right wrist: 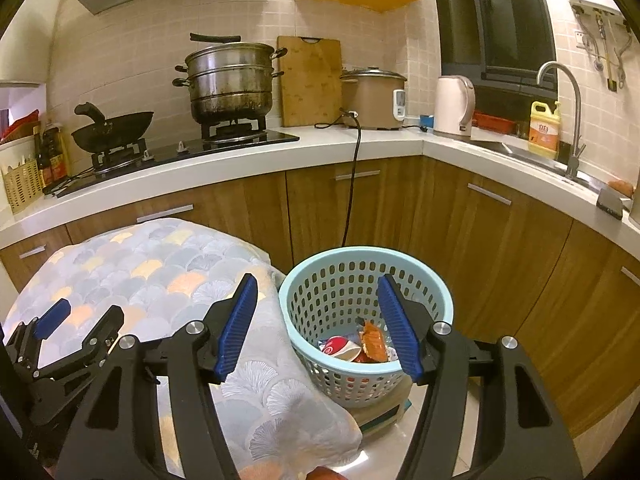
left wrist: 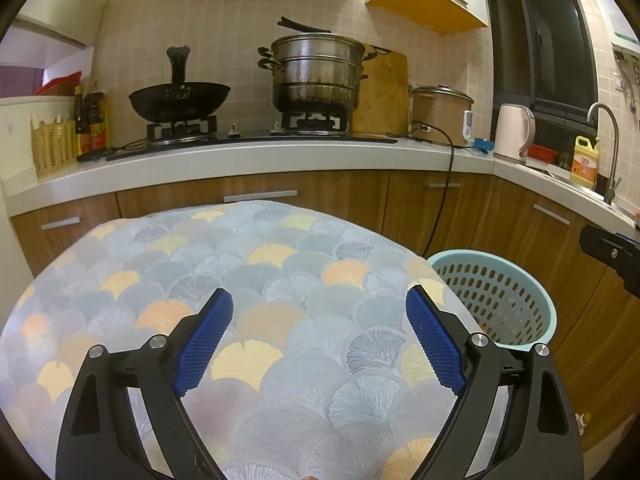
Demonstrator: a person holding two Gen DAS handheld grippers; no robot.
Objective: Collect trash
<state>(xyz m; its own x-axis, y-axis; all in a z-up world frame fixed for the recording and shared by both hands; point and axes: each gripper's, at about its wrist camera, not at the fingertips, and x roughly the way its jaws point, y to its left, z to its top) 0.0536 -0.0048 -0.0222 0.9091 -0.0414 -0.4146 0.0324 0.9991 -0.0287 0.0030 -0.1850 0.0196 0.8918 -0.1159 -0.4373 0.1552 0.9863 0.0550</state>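
Round pale-blue perforated plastic basket (right wrist: 366, 280) sits on the floor just right of the table w/ fan-pattern cloth (left wrist: 260, 264); crumpled wrappers (right wrist: 362, 346) lie in its bottom, partly hidden by the rim. Right gripper (right wrist: 316, 320) tilts down above the basket, ribbed blue pads wide apart, nothing btwn them. Left gripper (left wrist: 320, 336) hangs over the cloth, also wide & empty; in the right-wrist view only part of it shows at the left edge.

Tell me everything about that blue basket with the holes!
The basket is round, pale blue plastic, with rows of small slots through its wall and a smooth rim. It stands upright beside the cloth-covered table, on something flat under it. Inside lie crumpled wrappers, red and orange. Nothing is gripping it.
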